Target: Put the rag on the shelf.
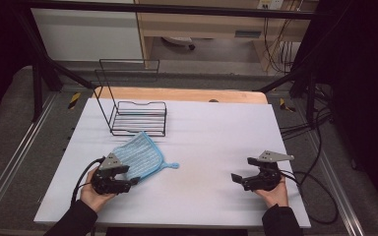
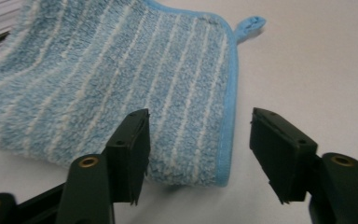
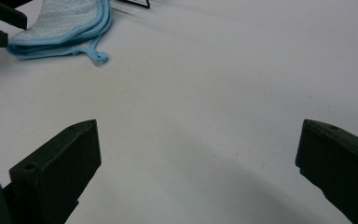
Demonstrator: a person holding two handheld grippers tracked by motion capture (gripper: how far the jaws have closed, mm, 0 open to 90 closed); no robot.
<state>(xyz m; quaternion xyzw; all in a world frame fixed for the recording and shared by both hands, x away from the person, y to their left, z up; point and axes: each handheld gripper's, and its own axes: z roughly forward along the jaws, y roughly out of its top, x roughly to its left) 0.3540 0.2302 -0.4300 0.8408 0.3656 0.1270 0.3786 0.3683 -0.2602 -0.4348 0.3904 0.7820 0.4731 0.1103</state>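
High view: blue striped cloth (image 1: 139,157) lies folded flat on the white table (image 1: 206,147), at about 8 o'clock from table centre, its far corner just short of the black wire rack (image 1: 139,118) at 11 o'clock. Left gripper (image 1: 133,182) sits at the cloth's near edge, 6 o'clock side of it. Left gripper view: jaws parted, straddling the cloth's near corner with its blue hem; the left pad overlaps the pile, the right pad stands off the hem over bare table, so no pinch yet. Hanging loop (image 2: 251,24) points away at roughly 1 o'clock. Right gripper (image 1: 239,178) parked at 4 o'clock, well apart from the cloth, jaws wide open over bare table with nothing between them. Judgement: early stage, grasp being set up, not made. Cloth not lifted, rack empty. Left to do: close on the corner, lift, then probably take the cloth to the rack. Risk: the jaws catch only the top layer of the fold.
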